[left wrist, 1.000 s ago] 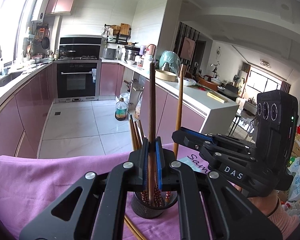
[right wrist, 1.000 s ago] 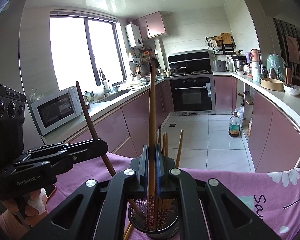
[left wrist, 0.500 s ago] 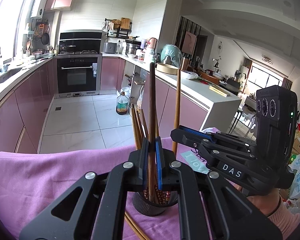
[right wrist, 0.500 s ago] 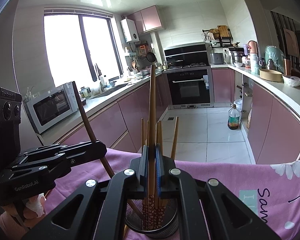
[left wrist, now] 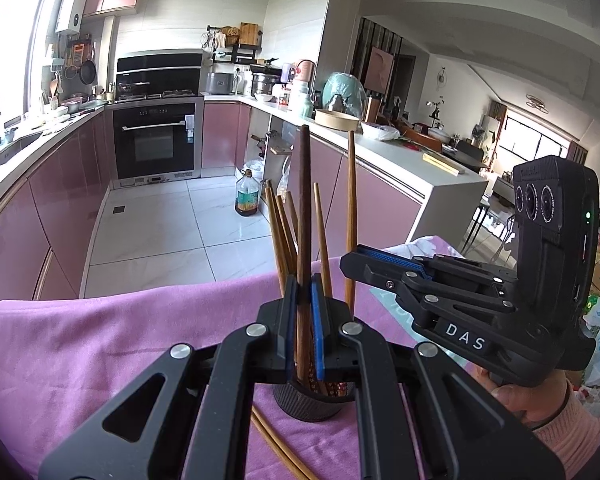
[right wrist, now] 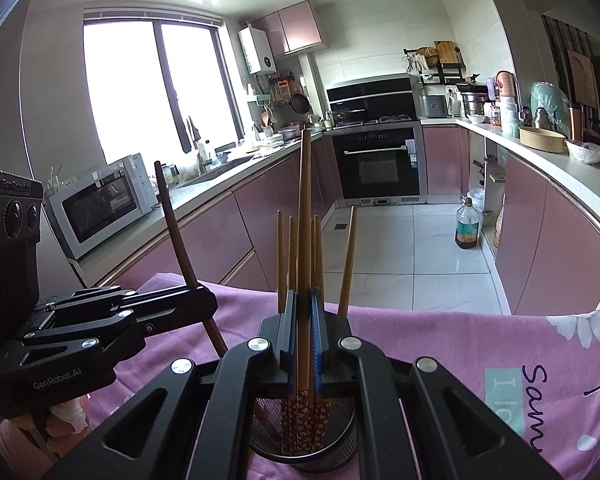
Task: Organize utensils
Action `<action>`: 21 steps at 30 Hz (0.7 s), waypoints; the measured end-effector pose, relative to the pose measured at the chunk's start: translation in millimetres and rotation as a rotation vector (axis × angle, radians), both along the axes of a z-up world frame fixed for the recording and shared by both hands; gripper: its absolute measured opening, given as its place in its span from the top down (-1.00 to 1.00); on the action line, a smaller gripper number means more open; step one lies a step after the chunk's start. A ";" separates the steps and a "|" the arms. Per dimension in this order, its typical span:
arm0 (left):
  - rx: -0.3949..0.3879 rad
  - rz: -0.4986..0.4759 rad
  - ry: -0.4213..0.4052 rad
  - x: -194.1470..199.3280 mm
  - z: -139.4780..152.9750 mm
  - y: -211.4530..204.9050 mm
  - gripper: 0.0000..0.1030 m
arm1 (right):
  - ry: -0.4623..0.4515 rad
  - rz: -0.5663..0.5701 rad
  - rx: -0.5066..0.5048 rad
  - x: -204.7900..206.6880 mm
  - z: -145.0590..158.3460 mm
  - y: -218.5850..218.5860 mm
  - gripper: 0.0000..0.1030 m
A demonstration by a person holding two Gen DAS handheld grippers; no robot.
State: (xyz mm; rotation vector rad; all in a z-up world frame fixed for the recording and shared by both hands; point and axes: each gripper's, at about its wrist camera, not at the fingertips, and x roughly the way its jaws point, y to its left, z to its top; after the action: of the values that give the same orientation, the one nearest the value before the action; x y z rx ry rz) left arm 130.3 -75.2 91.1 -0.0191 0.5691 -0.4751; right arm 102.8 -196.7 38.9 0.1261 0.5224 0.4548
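My left gripper (left wrist: 303, 312) pinches a dark chopstick (left wrist: 304, 216), my right gripper (right wrist: 305, 320) a light chopstick (right wrist: 305, 216), both over the mesh holder (right wrist: 304, 446) on the purple cloth (left wrist: 100, 340), whose far edge lies just beyond.

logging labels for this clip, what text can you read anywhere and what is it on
"DAS": label on the right gripper.
"GenRobot.AI": side of the left gripper, and smaller on its camera housing.
"Sam", cut off, with a partly hidden teal label: purple cloth.
Oven panel, oil bottle label: too small to read.
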 end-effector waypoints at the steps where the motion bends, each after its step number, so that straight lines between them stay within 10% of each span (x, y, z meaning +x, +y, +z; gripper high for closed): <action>1: 0.003 -0.003 0.005 2.2 -0.8 -0.8 0.86 | 0.002 0.000 -0.001 0.1 -1.2 -0.1 0.90; 21: 0.014 0.019 0.063 39.7 -28.7 -1.4 0.85 | 0.081 -0.014 -0.040 14.2 -27.2 6.1 0.89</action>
State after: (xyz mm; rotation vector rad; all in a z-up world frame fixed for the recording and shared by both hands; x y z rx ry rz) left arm 170.0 -76.6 62.4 -0.0264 0.6335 -0.4531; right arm 117.0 -190.6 11.7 0.1101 0.6100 0.4262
